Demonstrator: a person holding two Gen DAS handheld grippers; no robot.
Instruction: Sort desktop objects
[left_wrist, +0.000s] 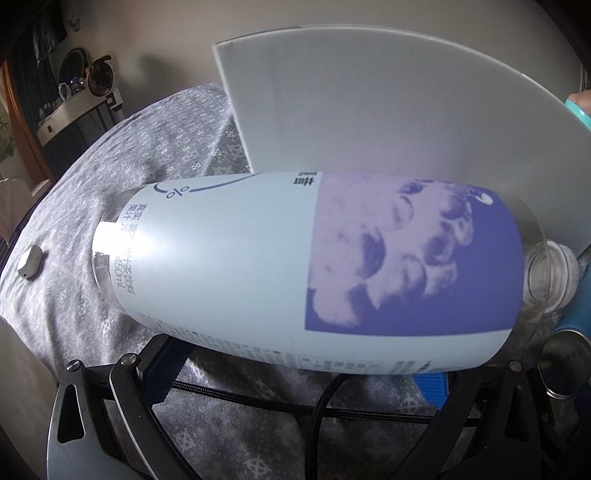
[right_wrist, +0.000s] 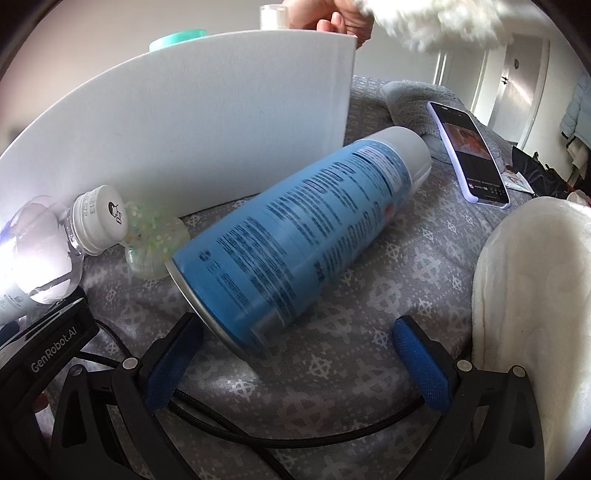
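A clear plastic drink bottle (left_wrist: 295, 273) with a pale blue and purple label lies sideways across my left gripper (left_wrist: 299, 373). Its blue pads sit wide apart under the bottle, so I cannot tell whether they grip it. The bottle's white cap (right_wrist: 99, 219) shows at the left of the right wrist view. A blue spray can (right_wrist: 295, 229) with a grey cap lies on the patterned grey cloth (right_wrist: 332, 369), its base just in front of my right gripper (right_wrist: 295, 365), which is open and empty. A white box (right_wrist: 184, 122) stands behind both.
A phone (right_wrist: 469, 151) lies on a fluffy grey cloth at the right. A clear beaded toy (right_wrist: 155, 236) sits beside the bottle cap. A white fleece (right_wrist: 535, 295) covers the right edge. A small white device (left_wrist: 29, 262) lies on the cloth at left. A hand (right_wrist: 332, 18) is above the box.
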